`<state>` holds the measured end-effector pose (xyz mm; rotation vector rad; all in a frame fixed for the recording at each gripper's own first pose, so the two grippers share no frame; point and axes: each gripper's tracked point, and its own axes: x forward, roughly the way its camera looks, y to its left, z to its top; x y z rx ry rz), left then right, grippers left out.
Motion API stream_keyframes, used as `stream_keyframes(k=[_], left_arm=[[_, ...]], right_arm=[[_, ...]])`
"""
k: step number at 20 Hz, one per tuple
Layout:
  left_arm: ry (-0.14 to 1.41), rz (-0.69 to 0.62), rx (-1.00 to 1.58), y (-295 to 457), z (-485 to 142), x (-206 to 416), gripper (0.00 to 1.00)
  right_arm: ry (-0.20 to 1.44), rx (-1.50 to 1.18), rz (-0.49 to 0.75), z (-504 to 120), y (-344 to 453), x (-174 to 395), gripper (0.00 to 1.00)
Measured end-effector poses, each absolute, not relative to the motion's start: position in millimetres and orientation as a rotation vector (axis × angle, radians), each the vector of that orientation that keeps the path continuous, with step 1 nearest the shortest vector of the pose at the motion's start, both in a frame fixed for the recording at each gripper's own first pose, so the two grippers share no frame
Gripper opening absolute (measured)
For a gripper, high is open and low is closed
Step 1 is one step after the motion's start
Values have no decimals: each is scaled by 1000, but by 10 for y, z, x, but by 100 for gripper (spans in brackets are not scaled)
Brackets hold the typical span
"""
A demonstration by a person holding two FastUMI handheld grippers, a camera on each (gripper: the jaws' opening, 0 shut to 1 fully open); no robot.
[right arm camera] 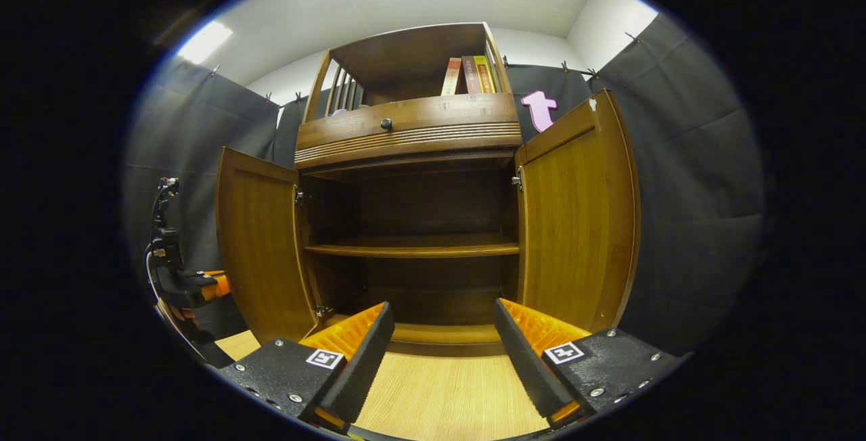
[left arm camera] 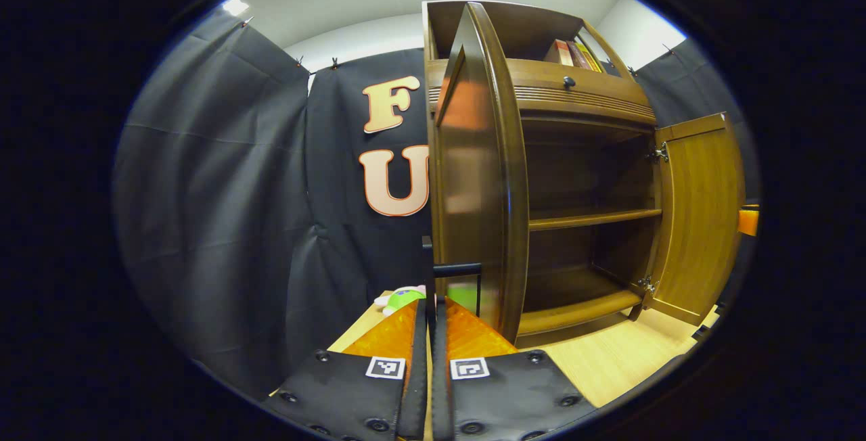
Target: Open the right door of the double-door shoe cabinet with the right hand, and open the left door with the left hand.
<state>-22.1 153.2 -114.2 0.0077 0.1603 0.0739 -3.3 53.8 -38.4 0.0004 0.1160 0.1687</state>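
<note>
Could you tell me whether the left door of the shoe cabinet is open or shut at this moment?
Open. In the right gripper view the left door stands swung out on its hinges, baring the shelf inside.

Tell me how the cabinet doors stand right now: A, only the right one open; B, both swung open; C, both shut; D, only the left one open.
B: in the right gripper view the left door and the right door both stand swung out from the cabinet, with its shelf in plain sight between them.
</note>
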Motion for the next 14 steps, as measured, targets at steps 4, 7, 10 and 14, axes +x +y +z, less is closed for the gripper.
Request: stream_keyframes(k=[4, 7, 10, 14], left_arm=[[160, -14, -11, 1778, -1154, -216, 9], [146, -74, -16, 1929, -1139, -194, 9], [145, -127, -13, 2062, -1162, -188, 9], [139, -186, -14, 2192, -1166, -162, 9]], right_arm=[[116, -4, 170, -390, 744, -37, 100], [107, -23, 163, -404, 912, -68, 100], [98, -35, 154, -427, 1044, -102, 100], [103, -42, 150, -468, 1182, -164, 100]])
